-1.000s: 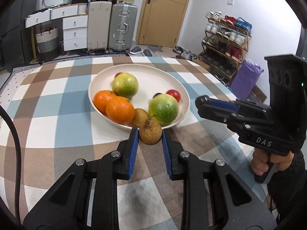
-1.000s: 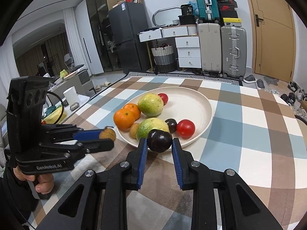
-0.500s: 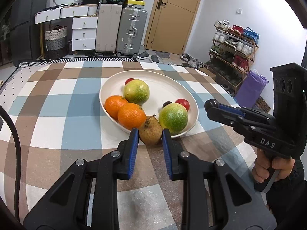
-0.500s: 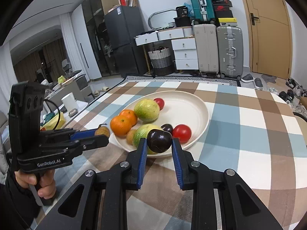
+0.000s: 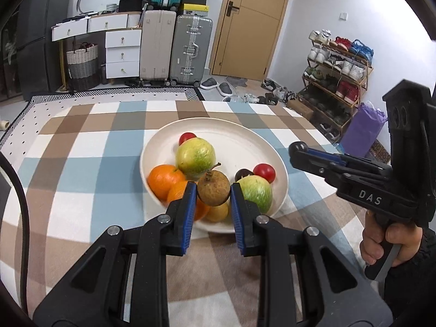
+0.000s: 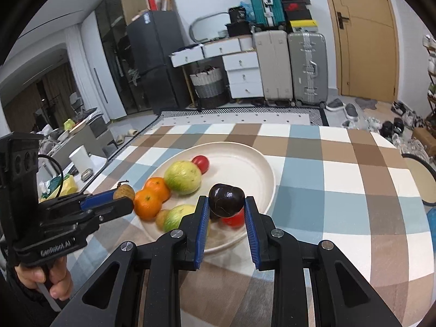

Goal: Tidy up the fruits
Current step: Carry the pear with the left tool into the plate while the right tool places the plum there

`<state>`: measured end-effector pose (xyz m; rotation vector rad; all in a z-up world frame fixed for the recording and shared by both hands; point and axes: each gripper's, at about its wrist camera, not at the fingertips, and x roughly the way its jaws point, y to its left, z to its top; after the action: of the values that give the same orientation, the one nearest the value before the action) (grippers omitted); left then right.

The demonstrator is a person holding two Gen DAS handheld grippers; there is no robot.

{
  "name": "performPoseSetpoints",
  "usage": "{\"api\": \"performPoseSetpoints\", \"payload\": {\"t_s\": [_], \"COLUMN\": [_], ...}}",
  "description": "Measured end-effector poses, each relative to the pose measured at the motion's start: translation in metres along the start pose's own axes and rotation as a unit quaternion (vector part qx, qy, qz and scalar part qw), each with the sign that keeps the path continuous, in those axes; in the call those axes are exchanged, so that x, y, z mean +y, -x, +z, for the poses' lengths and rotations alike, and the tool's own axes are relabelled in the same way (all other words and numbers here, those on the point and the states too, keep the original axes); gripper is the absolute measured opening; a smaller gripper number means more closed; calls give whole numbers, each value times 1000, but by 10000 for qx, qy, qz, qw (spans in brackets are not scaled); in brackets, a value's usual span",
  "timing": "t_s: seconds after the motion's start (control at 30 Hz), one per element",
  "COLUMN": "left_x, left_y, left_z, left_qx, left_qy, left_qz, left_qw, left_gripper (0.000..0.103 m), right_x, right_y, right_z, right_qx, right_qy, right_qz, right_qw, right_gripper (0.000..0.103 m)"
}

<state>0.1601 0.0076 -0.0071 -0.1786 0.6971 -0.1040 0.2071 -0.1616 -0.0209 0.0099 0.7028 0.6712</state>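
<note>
My left gripper (image 5: 213, 194) is shut on a brown longan-like fruit (image 5: 213, 188) with a stem, held above the near rim of the cream plate (image 5: 245, 139). My right gripper (image 6: 226, 201) is shut on a dark purple fruit (image 6: 226, 199), held over the plate's near edge (image 6: 261, 163). The plate holds two oranges (image 5: 163, 181), two green-yellow guavas (image 5: 195, 154), two red tomatoes (image 5: 263, 171), a dark fruit (image 5: 242, 173) and a small yellow-brown fruit (image 5: 218, 212). The right gripper also shows in the left wrist view (image 5: 299, 147), and the left gripper in the right wrist view (image 6: 122, 199).
The plate sits on a checked blue, brown and white tablecloth (image 5: 81, 163). Suitcases (image 5: 190, 46), white drawers (image 5: 122, 51) and a shoe rack (image 5: 338, 76) stand beyond the table. A side table with a white cup (image 6: 80, 158) is at the left.
Both grippers have risen and moved forward over the plate's near rim, each still holding its fruit.
</note>
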Motion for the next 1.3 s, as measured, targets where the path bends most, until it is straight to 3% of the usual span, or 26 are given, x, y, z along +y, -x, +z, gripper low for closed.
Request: {"api": "performPoseSetpoints", "payload": {"t_s": [0.3,0.73,0.83,0.93,1.0,1.07,1.17,1.23,1.27,1.3], "left_x": [-10,0,3,6,6,5,4,4,4,3], "left_y": [-30,-45,-43,-37,-32,-22,-7,3,6,11], "left_z": [14,14,15,13,11,8,3,0,-2,-4], "left_qx": [73,-288,-341,-394,-460,-580,-776,-867,-888,-924], "left_qy": [-100,168,258,316,303,281,237,194,172,148], "left_qz": [98,470,522,523,586,607,685,682,687,710], "left_qw": [9999,9983,9977,9974,9968,9961,9944,9937,9935,9931], "left_gripper": [22,22,23,34,48,69,89,94,101,102], "right_x": [-8,-7,-6,-7,-8,-10,-10,-10,-9,-8], "right_y": [-20,-44,-42,-32,-25,-16,-4,3,9,13], "right_z": [9,13,13,11,8,3,-6,-10,-14,-16], "right_qx": [181,116,68,-67,-129,-209,-312,-409,-520,-573], "right_qy": [-298,-287,-237,-197,-175,-166,-140,-126,-111,-100], "right_qz": [-5,-218,-212,-264,-322,-332,-334,-292,-278,-286], "right_qw": [9994,9993,9995,9994,9992,9991,9989,9987,9982,9979], "right_gripper": [27,27,32,42,44,53,69,88,92,97]}}
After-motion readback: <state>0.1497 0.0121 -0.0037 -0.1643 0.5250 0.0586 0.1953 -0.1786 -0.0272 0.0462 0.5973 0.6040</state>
